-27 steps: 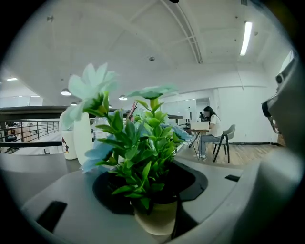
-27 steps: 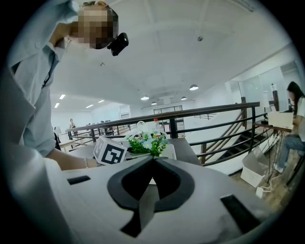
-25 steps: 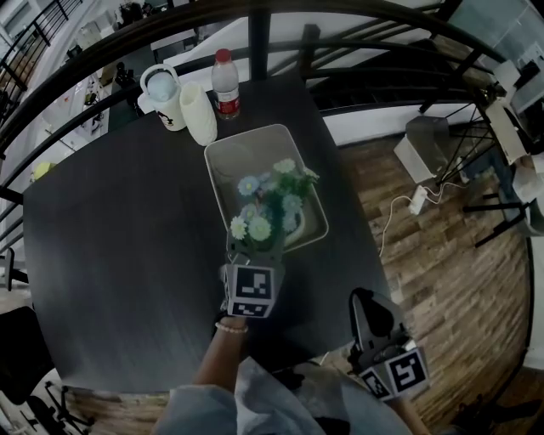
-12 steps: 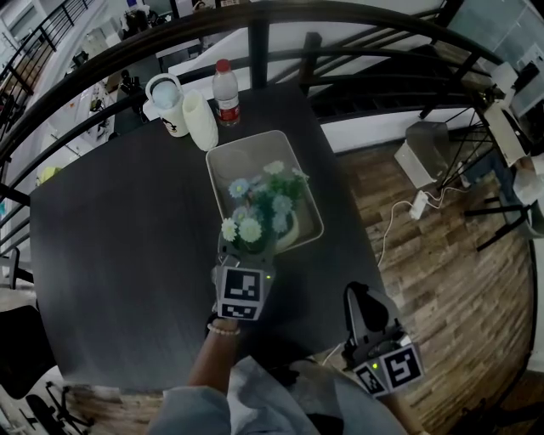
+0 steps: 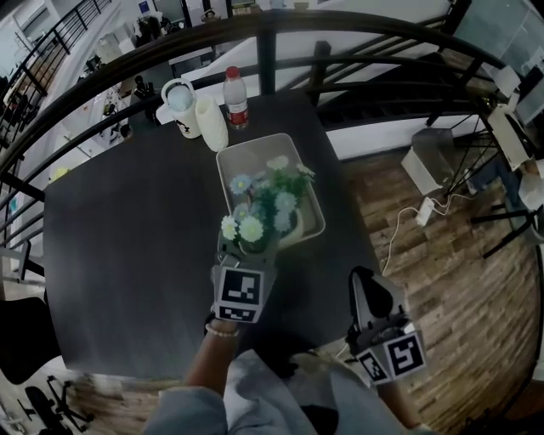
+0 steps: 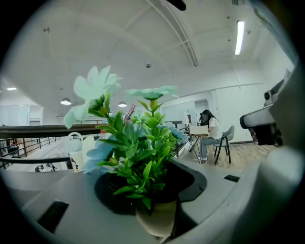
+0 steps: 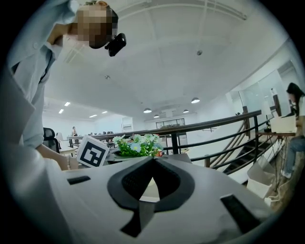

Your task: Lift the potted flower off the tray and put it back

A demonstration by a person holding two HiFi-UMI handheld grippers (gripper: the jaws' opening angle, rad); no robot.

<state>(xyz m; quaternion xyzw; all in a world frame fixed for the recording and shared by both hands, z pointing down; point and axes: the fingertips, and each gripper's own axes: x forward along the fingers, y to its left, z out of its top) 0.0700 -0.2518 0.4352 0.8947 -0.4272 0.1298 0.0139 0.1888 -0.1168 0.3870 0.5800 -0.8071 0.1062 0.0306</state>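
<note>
The potted flower, with pale blue and white blooms over green leaves, hangs above the near end of the cream tray on the black table. My left gripper is shut on its small cream pot, and the jaws press on the pot from both sides in the left gripper view. The leaves hide the pot in the head view. My right gripper hovers over the table's near right corner, shut with nothing in it; its tips meet in the right gripper view.
At the table's far edge stand a red-capped water bottle, a white lidded jug and a white cup. A dark railing curves behind the table. Wooden floor with a cable and power strip lies to the right.
My left gripper has risen with the potted flower, lifting it higher over the tray. The right gripper has come up slightly at the table's corner.
</note>
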